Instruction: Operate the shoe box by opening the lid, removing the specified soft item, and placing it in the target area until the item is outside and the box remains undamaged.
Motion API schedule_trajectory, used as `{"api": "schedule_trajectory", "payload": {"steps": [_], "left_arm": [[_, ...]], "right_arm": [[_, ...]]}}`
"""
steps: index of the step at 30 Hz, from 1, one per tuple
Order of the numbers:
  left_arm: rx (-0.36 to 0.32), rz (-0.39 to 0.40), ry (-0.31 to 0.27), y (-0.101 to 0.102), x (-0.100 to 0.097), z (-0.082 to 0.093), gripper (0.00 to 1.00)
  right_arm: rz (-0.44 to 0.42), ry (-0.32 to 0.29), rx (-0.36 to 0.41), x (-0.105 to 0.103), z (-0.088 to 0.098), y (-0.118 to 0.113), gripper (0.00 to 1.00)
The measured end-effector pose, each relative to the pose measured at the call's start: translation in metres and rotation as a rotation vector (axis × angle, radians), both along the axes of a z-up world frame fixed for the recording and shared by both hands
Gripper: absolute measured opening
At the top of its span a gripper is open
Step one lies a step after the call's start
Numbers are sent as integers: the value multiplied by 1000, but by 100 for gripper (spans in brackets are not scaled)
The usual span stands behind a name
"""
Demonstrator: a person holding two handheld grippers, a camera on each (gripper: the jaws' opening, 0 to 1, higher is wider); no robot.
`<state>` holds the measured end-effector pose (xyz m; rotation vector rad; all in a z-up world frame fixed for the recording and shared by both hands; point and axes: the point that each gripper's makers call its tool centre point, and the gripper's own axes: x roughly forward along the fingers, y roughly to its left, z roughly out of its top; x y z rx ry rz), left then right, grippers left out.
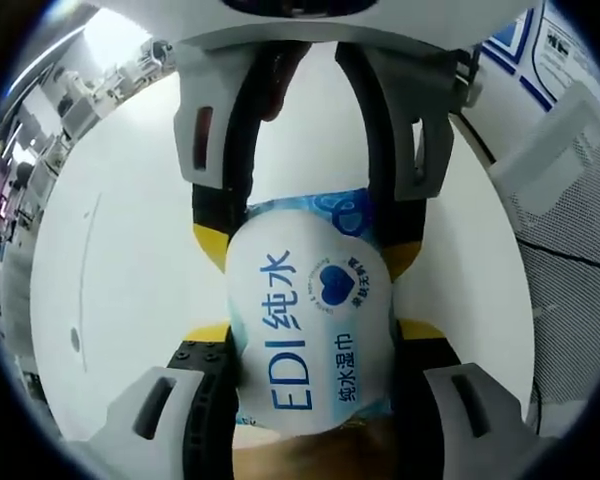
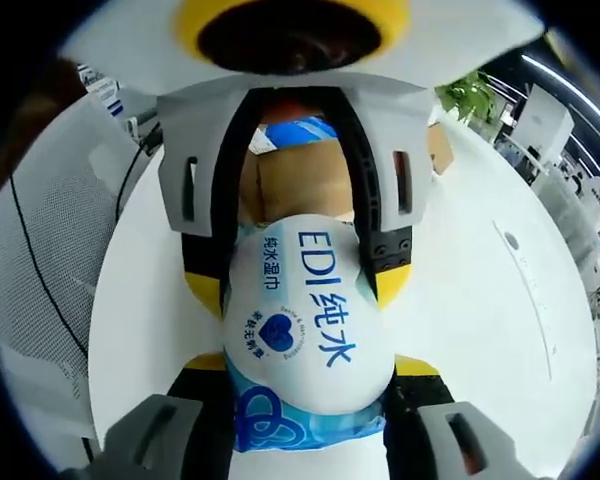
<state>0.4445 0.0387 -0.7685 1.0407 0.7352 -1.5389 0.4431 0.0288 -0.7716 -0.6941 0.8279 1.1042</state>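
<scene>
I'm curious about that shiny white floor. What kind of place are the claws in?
Probably an office or lab. There's a big white table, desks and equipment in rows, a potted plant and a mesh chair back. Both claws grip a wet-wipes pack.

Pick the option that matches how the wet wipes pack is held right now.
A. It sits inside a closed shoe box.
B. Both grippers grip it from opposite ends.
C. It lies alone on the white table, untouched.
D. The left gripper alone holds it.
B: the wet wipes pack sits between the left gripper jaws with the right gripper clamping its far end, above the white table; the right gripper view mirrors this.
</scene>
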Motion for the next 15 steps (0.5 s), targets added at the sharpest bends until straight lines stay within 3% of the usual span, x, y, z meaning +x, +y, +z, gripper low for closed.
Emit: {"api": "schedule_trajectory", "payload": {"steps": [9,15], "left_arm": [[-36,7,-10,1,0,6,61],[-71,33,-6,9,3,22,56]], "right_arm": [[-48,0,9,-1,9,-7,55],[-93,-10,23,-2,23,-14,55]]}}
